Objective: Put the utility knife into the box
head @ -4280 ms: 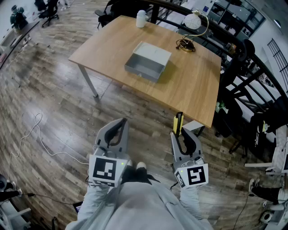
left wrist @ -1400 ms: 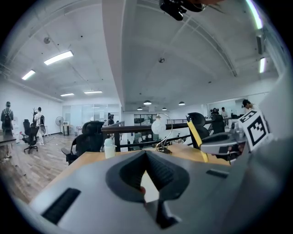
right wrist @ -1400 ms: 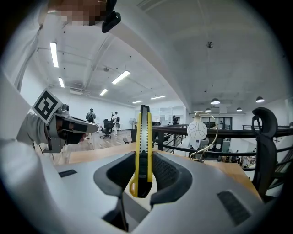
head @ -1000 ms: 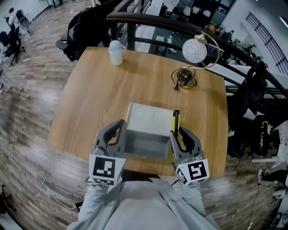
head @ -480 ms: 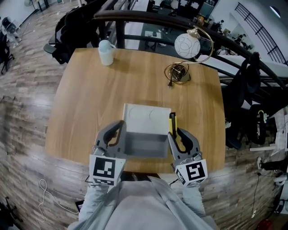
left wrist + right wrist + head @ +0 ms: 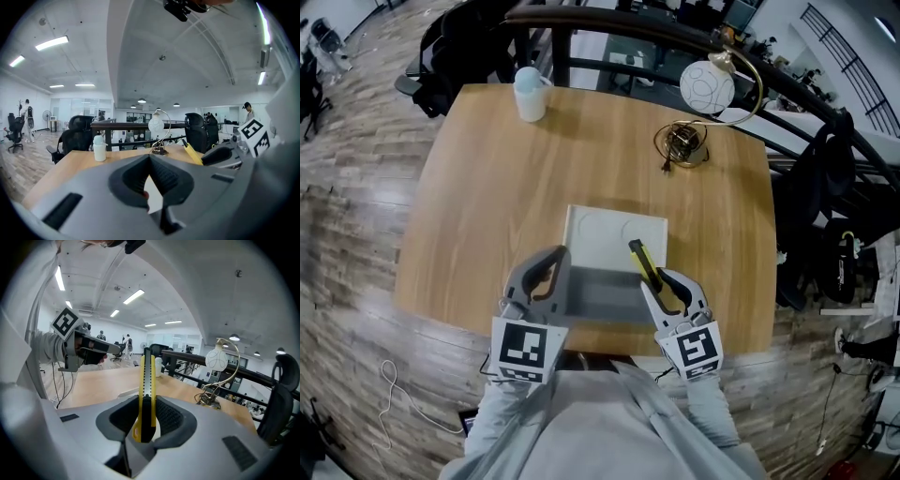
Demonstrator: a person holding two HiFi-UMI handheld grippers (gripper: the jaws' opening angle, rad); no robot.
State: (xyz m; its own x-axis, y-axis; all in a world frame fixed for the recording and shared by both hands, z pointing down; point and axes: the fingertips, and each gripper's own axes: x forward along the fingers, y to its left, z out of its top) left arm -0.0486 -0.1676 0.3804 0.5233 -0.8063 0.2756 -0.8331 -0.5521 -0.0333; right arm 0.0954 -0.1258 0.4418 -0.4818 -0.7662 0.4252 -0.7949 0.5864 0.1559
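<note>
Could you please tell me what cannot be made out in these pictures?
Head view: the near end of the box, covered by the left hand-held gripper and the right hand-held gripper.
Head view: whether the utility knife has its blade out; it is too small to tell.
Left gripper view: the box, almost wholly hidden by that gripper's own body.

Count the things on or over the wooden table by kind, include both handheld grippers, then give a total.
grippers: 2, the left gripper and the right gripper
utility knife: 1, held in the right gripper's jaws
box: 1
white bottle: 1
globe lamp: 1
Total: 6
</note>
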